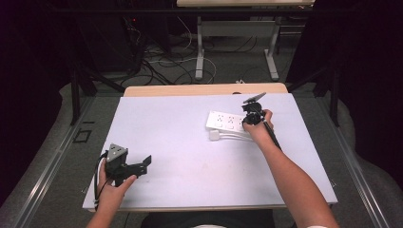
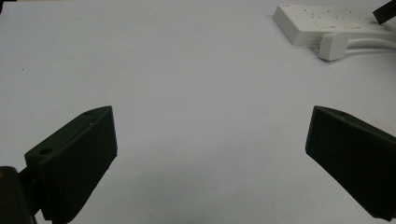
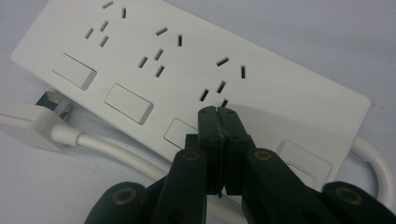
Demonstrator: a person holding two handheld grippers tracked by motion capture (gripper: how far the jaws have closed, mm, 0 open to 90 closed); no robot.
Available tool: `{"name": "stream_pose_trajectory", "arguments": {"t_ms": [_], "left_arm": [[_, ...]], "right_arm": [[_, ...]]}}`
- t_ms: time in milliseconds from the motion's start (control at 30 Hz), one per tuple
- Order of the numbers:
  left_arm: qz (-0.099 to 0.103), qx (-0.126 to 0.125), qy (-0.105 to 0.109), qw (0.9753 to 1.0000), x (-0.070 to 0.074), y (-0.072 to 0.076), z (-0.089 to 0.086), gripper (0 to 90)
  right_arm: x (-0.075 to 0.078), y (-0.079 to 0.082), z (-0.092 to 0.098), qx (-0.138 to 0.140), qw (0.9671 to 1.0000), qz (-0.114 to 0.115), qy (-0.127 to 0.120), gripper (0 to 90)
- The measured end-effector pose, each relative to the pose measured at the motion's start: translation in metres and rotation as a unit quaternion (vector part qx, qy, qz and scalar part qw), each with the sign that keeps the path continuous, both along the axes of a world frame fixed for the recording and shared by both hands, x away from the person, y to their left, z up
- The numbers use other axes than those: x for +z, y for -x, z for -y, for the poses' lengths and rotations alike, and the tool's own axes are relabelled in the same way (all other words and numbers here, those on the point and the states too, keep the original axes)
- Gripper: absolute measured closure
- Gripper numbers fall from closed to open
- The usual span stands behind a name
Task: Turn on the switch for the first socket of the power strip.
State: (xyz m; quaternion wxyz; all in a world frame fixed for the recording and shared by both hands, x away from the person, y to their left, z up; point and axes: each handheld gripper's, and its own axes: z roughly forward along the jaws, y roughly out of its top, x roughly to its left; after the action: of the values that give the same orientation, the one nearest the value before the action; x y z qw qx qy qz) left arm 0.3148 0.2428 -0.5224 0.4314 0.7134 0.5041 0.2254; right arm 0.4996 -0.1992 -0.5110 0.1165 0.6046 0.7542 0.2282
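Observation:
A white power strip [image 1: 225,121] with several sockets and rocker switches lies flat on the right half of the white table top [image 1: 180,142]. Its white plug [image 1: 215,135] and cable rest along its near side. My right gripper [image 1: 247,119] is shut with nothing between its jaws. In the right gripper view its tips [image 3: 218,112] sit on the power strip [image 3: 187,60], just below a socket and beside a switch. My left gripper [image 1: 145,164] stands open at the front left, far from the strip. Its jaws [image 2: 211,114] are wide apart over bare table, with the power strip [image 2: 322,21] far off.
The plug [image 3: 28,123] lies with its prongs against the strip's edge, and the cable [image 3: 107,144] runs under my right jaws. A wooden table edge [image 1: 204,89] shows behind the white top. Cables and another table's legs [image 1: 199,52] stand on the floor beyond.

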Motion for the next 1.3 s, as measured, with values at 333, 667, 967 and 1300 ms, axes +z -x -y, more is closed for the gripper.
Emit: {"name": "stream_pose_trajectory", "arguments": {"t_ms": [333, 667, 967, 1300], "left_arm": [[0.0, 0.0, -0.002, 1.0, -0.0002, -0.0002, 0.0001, 2.1], [0.0, 0.0, 0.0, 1.0, -0.0003, -0.0004, 0.0, 2.1], [-0.001, 0.0, 0.0, 1.0, -0.001, -0.001, 0.0004, 2.1], [-0.004, 0.002, 0.003, 1.0, -0.0013, -0.0012, -0.0002, 2.1]], "right_arm": [[-0.0026, 0.0019, 0.0023, -0.002, 1.0, 0.0, -0.005, 90.0], [-0.0038, 0.0026, 0.0057, 0.0, 0.9999, 0.006, -0.015, 89.8], [-0.0037, 0.0029, 0.0062, 0.002, 0.9999, 0.004, -0.014, 85.7], [-0.0023, 0.0036, 0.0055, 0.001, 0.9998, 0.007, -0.018, 78.7]]}}
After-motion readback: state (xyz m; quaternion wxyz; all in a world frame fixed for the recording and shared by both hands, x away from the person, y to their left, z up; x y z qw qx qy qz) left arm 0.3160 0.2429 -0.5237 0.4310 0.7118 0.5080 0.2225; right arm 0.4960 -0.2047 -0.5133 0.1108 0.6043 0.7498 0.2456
